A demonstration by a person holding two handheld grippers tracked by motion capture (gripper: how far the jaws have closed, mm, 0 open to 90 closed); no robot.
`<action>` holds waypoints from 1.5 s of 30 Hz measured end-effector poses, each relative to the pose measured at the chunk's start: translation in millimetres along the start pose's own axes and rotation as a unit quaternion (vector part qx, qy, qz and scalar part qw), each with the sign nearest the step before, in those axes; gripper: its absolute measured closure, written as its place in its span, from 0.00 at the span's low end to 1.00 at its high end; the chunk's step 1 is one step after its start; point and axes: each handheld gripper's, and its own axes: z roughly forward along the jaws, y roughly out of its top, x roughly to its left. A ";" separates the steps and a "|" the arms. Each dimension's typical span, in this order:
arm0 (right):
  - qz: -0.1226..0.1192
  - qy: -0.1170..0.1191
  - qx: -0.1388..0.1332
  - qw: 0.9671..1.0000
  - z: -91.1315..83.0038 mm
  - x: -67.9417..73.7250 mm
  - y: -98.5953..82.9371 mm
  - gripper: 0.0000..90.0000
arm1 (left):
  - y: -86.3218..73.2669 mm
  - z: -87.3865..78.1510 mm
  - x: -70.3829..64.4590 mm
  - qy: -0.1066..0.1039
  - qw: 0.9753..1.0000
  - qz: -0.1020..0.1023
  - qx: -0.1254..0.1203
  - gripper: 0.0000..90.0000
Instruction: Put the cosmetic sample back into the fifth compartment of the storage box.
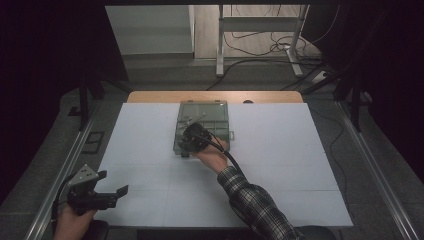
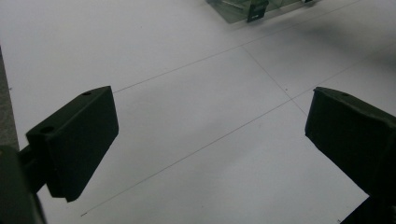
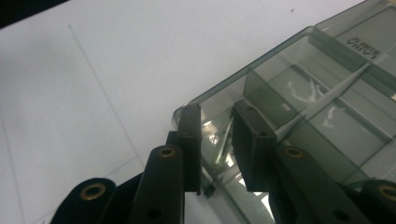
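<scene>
From the high view, a clear plastic box [image 1: 202, 125] with inner compartments lies flat near the far middle of the white desk [image 1: 280, 165]. The right gripper [image 1: 192, 142] sits at the box's near edge, with the person's right hand [image 1: 212, 155] behind it and a plaid sleeve [image 1: 255, 205] reaching in from below. The left gripper [image 1: 107, 195] rests low at the near left corner, well apart from the box, held by the left hand [image 1: 72, 220].

In the left gripper view, the two black fingers [image 2: 77, 137] stand wide apart with nothing between them, above bare desk [image 2: 187, 116]. The box's near corner [image 2: 247, 9] shows at the top, far off.

In the right gripper view, the fingers [image 3: 189, 140] are close together but not touching, with a narrow gap at the box's [image 3: 317, 93] corner rim. They seem to straddle a small latch or lip there; whether they actually grip it cannot be told. Thin pale parts lie inside the compartments.

The likely risk is slipping: the rim is thin and smooth, so a shallow pinch could slide off. With the left gripper away, nothing steadies the box, so a pull could drag or tip it and scatter the contents.
</scene>
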 end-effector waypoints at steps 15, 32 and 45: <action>0.016 0.027 0.006 0.999 -18.5 -1.6 -8.5 0.64 | 0.4 0.6 -0.1 0.000 1.000 0.000 0.002 0.04; 0.016 0.040 0.005 0.999 -29.8 -0.7 -17.2 0.47 | 0.4 0.7 -0.6 0.000 1.000 0.002 0.003 0.04; 0.010 0.039 0.015 0.999 -38.1 -1.2 -25.9 0.32 | 0.7 0.9 -1.5 0.000 1.000 0.006 0.004 0.04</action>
